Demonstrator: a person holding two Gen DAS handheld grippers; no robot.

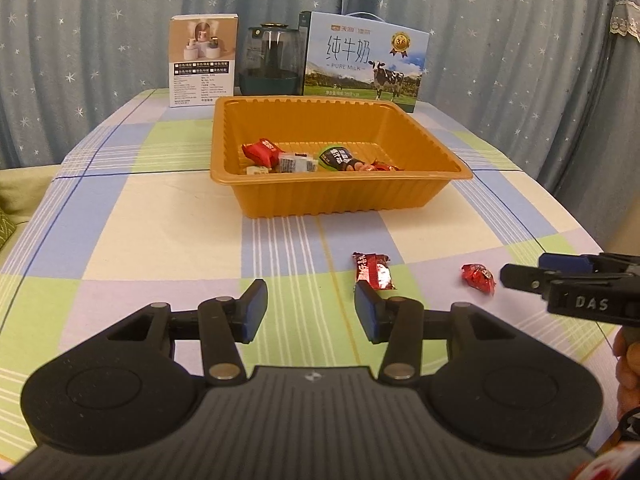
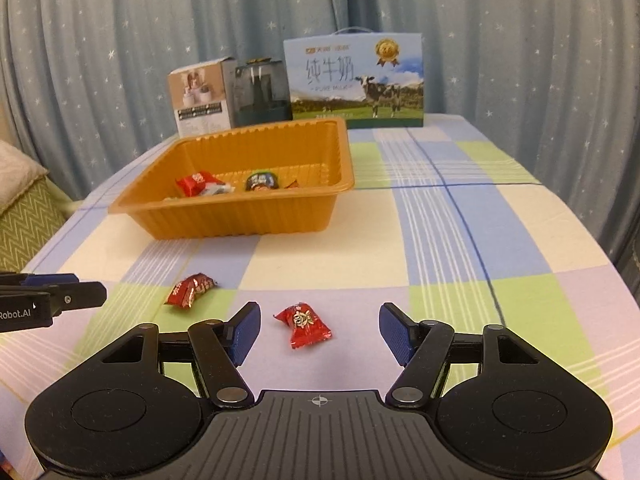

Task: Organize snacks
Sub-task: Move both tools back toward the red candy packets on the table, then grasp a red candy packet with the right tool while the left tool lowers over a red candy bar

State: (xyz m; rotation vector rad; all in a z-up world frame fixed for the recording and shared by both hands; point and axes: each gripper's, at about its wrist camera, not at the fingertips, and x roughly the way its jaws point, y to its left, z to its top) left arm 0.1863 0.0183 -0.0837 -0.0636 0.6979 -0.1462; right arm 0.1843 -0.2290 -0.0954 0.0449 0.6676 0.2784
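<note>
An orange plastic tray (image 1: 400,196) (image 2: 248,220) stands mid-table and holds several wrapped snacks, among them a red packet (image 1: 262,150) and a dark green packet (image 1: 336,159). Two red wrapped candies lie on the cloth in front of it: a long one (image 1: 373,271) (image 2: 191,289) and a squat one (image 1: 478,277) (image 2: 303,324). My left gripper (image 1: 311,310) is open and empty, its right pad just below the long candy. My right gripper (image 2: 319,330) is open and empty, with the squat candy lying between its fingers. Each gripper shows at the edge of the other's view.
A checked cloth covers the table (image 1: 160,240). At the back stand a small product box (image 1: 203,60), a dark glass kettle (image 1: 272,62) and a milk carton box (image 1: 366,60). Blue starred curtains hang behind. A green cushion (image 2: 24,216) lies left of the table.
</note>
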